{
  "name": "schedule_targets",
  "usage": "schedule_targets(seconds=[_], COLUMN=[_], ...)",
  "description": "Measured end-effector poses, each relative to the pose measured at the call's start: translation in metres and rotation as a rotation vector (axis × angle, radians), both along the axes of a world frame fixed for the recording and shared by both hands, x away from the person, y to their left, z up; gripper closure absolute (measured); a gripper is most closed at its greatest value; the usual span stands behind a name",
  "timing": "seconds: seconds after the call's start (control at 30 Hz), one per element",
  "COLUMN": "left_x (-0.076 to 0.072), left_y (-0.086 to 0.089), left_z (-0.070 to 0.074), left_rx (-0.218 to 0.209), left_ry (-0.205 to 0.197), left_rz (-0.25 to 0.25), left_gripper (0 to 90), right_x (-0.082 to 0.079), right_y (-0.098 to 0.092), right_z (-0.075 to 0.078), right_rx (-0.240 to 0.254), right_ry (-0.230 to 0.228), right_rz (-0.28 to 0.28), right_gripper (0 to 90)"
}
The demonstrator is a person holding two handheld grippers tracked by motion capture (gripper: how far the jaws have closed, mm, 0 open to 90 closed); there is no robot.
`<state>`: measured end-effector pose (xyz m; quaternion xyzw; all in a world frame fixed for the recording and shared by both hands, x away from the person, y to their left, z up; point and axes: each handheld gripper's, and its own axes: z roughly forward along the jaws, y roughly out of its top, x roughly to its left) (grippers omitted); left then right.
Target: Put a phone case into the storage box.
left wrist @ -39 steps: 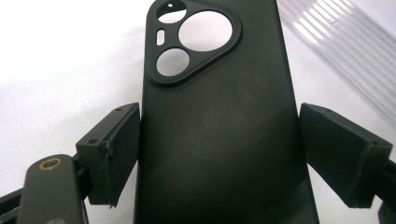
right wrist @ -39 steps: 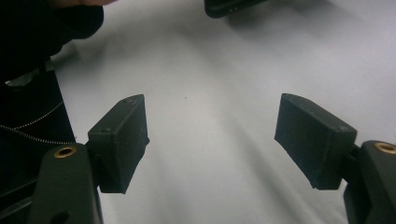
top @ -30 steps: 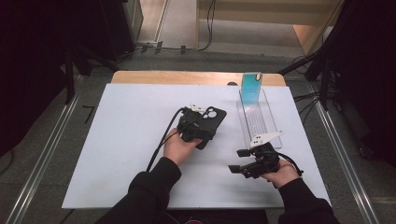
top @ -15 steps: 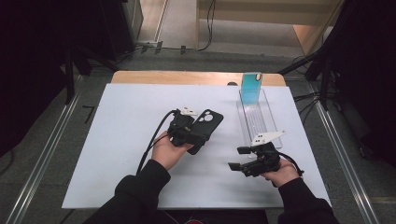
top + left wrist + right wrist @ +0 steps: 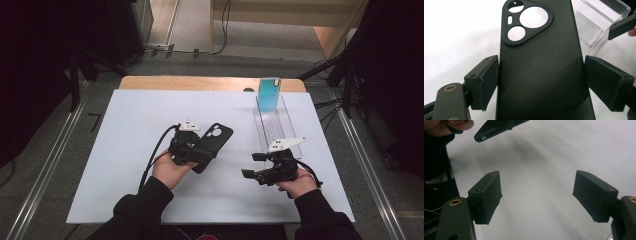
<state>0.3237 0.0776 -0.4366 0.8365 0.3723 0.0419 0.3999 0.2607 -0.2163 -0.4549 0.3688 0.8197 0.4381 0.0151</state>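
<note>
one black phone case, matte, back side up, with a rounded three-cornered camera opening holding two large round cutouts, one small round cutout and a slot. it lies lengthwise between the jaws of the left claw, above the white sheet near the middle of the bench. the left pad meets the case edge; at the right pad a narrow gap shows, so whether the claw pinches it cannot be told. the high view shows the same case jutting from the left claw. the right claw, one of two claws, is spread with nothing between its jaws, over the sheet. one clear plastic tray lies at the right, near the right claw; one teal phone stands upright at its far end.
</note>
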Motion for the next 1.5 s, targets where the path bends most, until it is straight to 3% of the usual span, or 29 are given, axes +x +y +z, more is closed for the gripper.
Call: schedule_targets(seconds=[0.3, 0.5, 0.83, 1.2, 1.5], left_x=[-0.009, -0.014, -0.022, -0.031, -0.036], left_y=[0.009, 0.016, 0.015, 0.011, 0.013], left_z=[-0.005, -0.008, -0.017, -0.021, -0.032], left_rx=[-0.029, -0.059, -0.088, -0.126, -0.164], left_ry=[-0.005, -0.033, -0.038, -0.107, -0.148], left_rz=[0.024, 0.068, 0.117, 0.158, 0.228], left_gripper=[15.5, 15.5, 15.5, 15.5, 15.5], right_x=[0.001, 0.006, 0.018, 0.029, 0.041], right_y=[0.010, 0.014, 0.028, 0.034, 0.041], right_z=[0.015, 0.023, 0.032, 0.044, 0.047], right_rx=[0.011, 0.025, 0.057, 0.100, 0.136], right_ry=[-0.011, 0.029, 0.079, 0.104, 0.145], right_rz=[-0.027, -0.057, -0.105, -0.147, -0.200], right_gripper=[20.8, 20.4, 20.7, 21.7, 21.7])
